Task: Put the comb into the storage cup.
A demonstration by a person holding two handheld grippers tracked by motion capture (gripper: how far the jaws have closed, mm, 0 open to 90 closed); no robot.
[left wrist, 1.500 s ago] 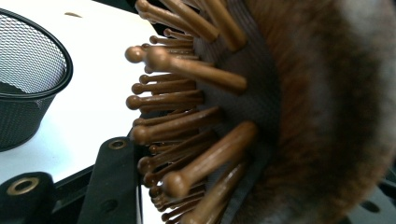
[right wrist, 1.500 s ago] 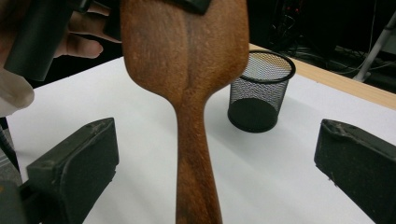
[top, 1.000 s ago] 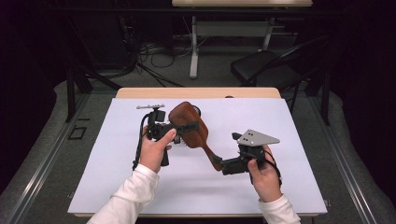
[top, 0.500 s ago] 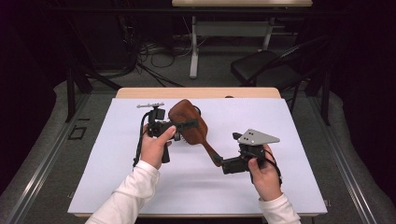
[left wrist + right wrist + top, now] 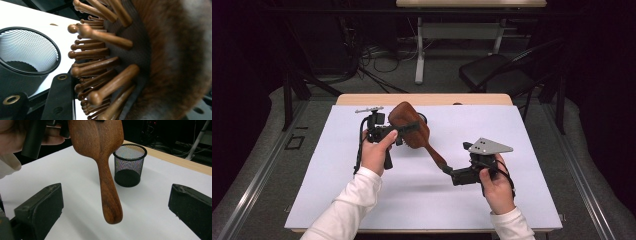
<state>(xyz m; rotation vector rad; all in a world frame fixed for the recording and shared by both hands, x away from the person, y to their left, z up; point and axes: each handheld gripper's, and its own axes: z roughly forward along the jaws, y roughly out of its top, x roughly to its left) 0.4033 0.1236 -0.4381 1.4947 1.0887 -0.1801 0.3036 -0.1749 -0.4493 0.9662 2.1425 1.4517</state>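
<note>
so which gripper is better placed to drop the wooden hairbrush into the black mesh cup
Left, probably: the left gripper is shut on the brown wooden hairbrush head, right beside the black mesh cup. The right gripper stands open around the handle, gripping nothing.

We are seeing the desk (image 5: 337, 190) lying brightly and evenly lit from above, while the room around the desk is falling off into near black. Under the wooden hairbrush (image 5: 412, 131) a soft, pale shadow is spreading on the desk, with no hard edge. In the left gripper view the hairbrush is sitting so close that its back is blurring into a brown haze, and only the nearer bristle tips are staying sharp. In the right gripper view a mesh cup (image 5: 129, 165) behind the hairbrush is shimmering with faint coloured moiré, and lines are bowing near the edges.
</note>
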